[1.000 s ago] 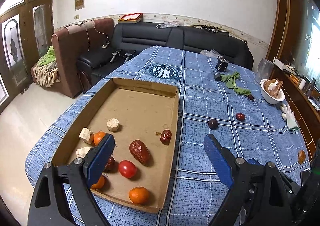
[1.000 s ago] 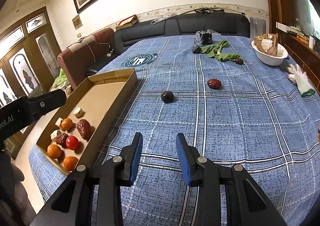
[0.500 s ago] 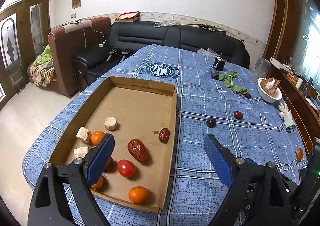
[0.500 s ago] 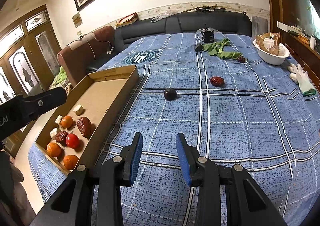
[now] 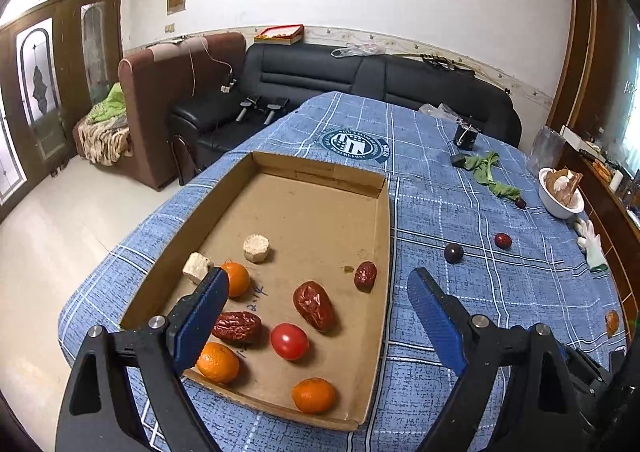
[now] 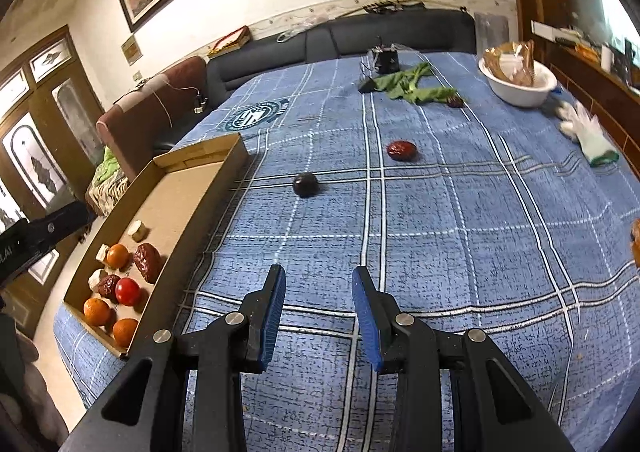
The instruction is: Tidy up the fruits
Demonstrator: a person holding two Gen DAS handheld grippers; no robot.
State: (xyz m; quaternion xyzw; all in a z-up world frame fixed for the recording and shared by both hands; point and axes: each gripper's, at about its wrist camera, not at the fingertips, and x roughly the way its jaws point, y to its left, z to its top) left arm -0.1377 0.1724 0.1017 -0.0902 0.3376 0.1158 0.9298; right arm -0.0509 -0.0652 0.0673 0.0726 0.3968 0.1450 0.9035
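Cardboard tray (image 5: 320, 220) fills the left wrist view, sitting on the counter's blue plaid cloth (image 5: 500, 292), and the left gripper (image 5: 318, 288) hangs over its near end with jaws spread wide, nothing between them. Inside the tray: 3 oranges (image 5: 313, 395), 1 red tomato (image 5: 289, 341), 3 wrinkled red dates (image 5: 314, 305) and pale cut chunks (image 5: 255, 247) near the left wall. Out on the cloth to the right, well apart from the tray, sit a dark round fruit (image 5: 453, 253) and a small red date (image 5: 503, 240) just beyond it. A white bowl (image 5: 558, 198) stands at the far right edge, green leaves (image 5: 486, 172) nearby

Over to the right wrist view: the right gripper (image 6: 319, 288) is held above bare cloth, jaws partly parted and gripping nothing. Ahead of it lies the dark round fruit (image 6: 305, 184), and further on, to the right, the small red date (image 6: 401, 150), both loose on the counter. The tray (image 6: 192, 192) runs along the left with its fruit bunched at the near end. A white glove (image 6: 586, 132) rests near the right edge, beside the bowl (image 6: 518, 82)
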